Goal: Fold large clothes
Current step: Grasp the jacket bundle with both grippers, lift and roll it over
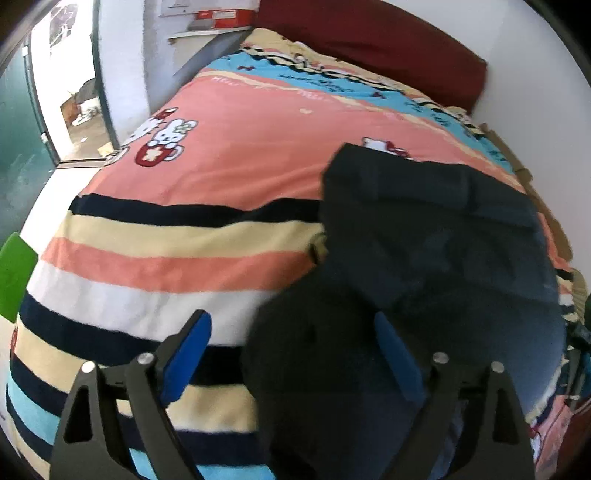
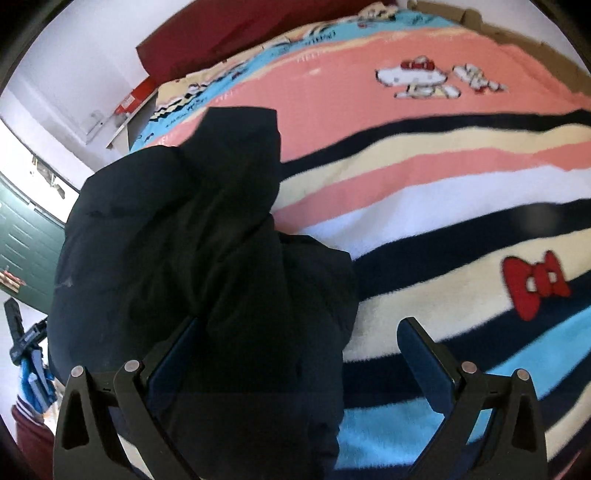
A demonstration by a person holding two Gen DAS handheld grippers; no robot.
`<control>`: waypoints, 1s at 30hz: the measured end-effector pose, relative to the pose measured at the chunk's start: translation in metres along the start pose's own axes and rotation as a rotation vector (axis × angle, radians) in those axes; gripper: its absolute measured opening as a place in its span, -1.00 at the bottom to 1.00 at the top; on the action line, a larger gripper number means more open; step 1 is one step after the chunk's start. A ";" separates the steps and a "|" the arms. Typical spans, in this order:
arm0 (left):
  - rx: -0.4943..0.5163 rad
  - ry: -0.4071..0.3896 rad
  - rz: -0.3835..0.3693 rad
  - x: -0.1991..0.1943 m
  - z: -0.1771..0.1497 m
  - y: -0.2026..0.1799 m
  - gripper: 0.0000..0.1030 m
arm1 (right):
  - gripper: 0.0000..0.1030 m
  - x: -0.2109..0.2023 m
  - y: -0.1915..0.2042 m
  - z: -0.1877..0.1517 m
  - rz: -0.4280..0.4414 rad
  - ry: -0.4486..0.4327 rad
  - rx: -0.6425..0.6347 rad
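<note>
A large dark navy garment [image 1: 443, 240] lies bunched on the bed's striped cartoon blanket [image 1: 221, 155], toward the near right in the left wrist view. My left gripper [image 1: 291, 325] hangs over its near left edge, blue pads spread wide; dark cloth lies under and between the jaws, not pinched. In the right wrist view the same garment [image 2: 166, 229] fills the left half, one folded flap reaching up over the blanket [image 2: 443, 155]. My right gripper [image 2: 299, 325] stands open over the garment's near right edge. Its left finger is against the cloth and its right finger is over bare blanket.
A dark red headboard cushion [image 1: 388, 40] runs along the far end of the bed. A shelf with a red box [image 1: 221, 18] and an open doorway [image 1: 74, 92] lie to the far left. A green object [image 1: 14, 273] sits at the left edge. Cardboard [image 2: 517, 29] lines the bed's far side.
</note>
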State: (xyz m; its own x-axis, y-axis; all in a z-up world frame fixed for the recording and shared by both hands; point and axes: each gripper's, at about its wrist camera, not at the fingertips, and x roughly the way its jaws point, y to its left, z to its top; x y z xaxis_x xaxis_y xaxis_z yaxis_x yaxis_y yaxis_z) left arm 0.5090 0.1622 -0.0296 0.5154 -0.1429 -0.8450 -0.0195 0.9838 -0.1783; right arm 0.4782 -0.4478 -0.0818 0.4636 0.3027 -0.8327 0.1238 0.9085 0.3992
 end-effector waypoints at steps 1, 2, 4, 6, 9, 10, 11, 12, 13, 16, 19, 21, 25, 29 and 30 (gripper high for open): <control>-0.012 0.017 -0.008 0.006 0.001 0.004 0.79 | 0.99 0.007 -0.004 0.003 0.019 0.030 0.019; -0.025 0.031 -0.018 0.011 0.002 0.008 0.80 | 0.99 0.014 -0.008 0.005 0.042 0.061 0.037; -0.066 0.048 -0.061 0.020 0.002 0.017 0.83 | 0.99 0.028 -0.018 0.007 0.104 0.121 0.078; -0.128 0.056 -0.140 0.025 0.000 0.030 0.83 | 0.99 0.039 -0.026 0.006 0.161 0.160 0.110; -0.278 0.059 -0.307 0.034 -0.009 0.059 0.83 | 0.99 0.052 -0.036 0.001 0.242 0.198 0.142; -0.317 0.056 -0.350 0.036 -0.012 0.067 0.83 | 0.99 0.055 -0.039 -0.001 0.267 0.205 0.148; -0.364 0.054 -0.413 0.040 -0.018 0.077 0.83 | 0.99 0.058 -0.042 -0.003 0.293 0.208 0.151; -0.395 0.050 -0.454 0.043 -0.023 0.083 0.83 | 0.99 0.059 -0.043 -0.005 0.311 0.210 0.150; -0.422 0.049 -0.490 0.047 -0.028 0.089 0.83 | 0.99 0.061 -0.044 -0.006 0.327 0.213 0.150; -0.469 0.063 -0.572 0.062 -0.043 0.097 0.83 | 0.99 0.066 -0.046 -0.010 0.365 0.222 0.140; -0.556 0.049 -0.690 0.073 -0.055 0.104 0.83 | 0.99 0.070 -0.047 -0.011 0.393 0.228 0.128; -0.654 0.023 -0.813 0.078 -0.065 0.112 0.83 | 0.99 0.072 -0.048 -0.010 0.409 0.227 0.132; -0.667 -0.017 -0.907 0.074 -0.070 0.109 0.83 | 0.99 0.078 -0.051 -0.001 0.432 0.234 0.122; -0.523 0.018 -0.905 0.062 -0.056 0.086 0.91 | 0.99 0.086 -0.046 -0.003 0.442 0.250 0.094; -0.485 0.027 -0.896 0.061 -0.053 0.081 0.94 | 0.99 0.089 -0.042 -0.003 0.442 0.256 0.082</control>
State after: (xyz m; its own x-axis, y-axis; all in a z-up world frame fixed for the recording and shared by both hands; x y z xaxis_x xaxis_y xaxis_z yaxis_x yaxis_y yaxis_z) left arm 0.4933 0.2271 -0.1227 0.4921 -0.8135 -0.3101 0.0158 0.3644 -0.9311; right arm 0.5119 -0.4584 -0.1737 0.2586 0.7227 -0.6410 0.0380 0.6554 0.7543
